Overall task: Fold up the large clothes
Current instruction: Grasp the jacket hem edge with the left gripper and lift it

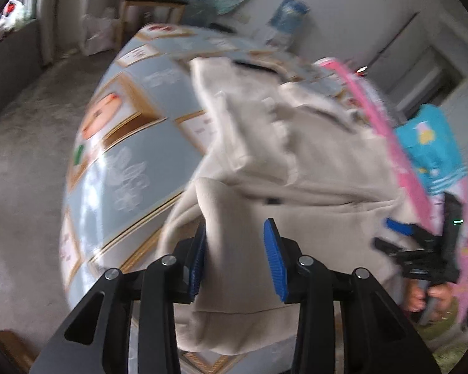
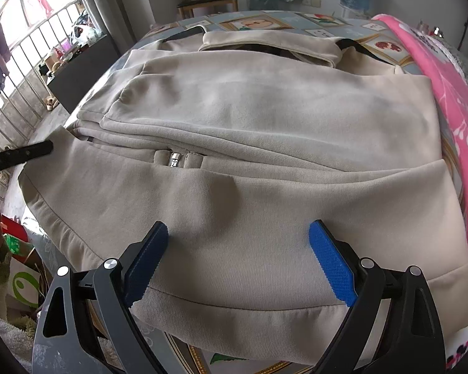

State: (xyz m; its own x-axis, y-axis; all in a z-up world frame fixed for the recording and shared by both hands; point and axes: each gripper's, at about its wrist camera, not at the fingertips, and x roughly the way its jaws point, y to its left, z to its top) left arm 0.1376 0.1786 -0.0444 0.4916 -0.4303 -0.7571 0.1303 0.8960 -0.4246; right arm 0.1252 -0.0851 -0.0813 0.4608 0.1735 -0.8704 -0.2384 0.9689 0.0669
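A beige zip-up sweatshirt (image 2: 249, 118) is lying on a pale blue tablecloth (image 1: 109, 168) that is showing gold-framed picture squares. Beside the sweatshirt, a pink blanket (image 2: 452, 109) is displaying white leaf prints. The gripper fingers (image 2: 332, 265) over the sweatshirt's hem are wearing blue pads on black arms.

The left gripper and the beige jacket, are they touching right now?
Touching. In the left wrist view the left gripper has a raised fold of the beige jacket between its jaws, fabric against the left blue pad.
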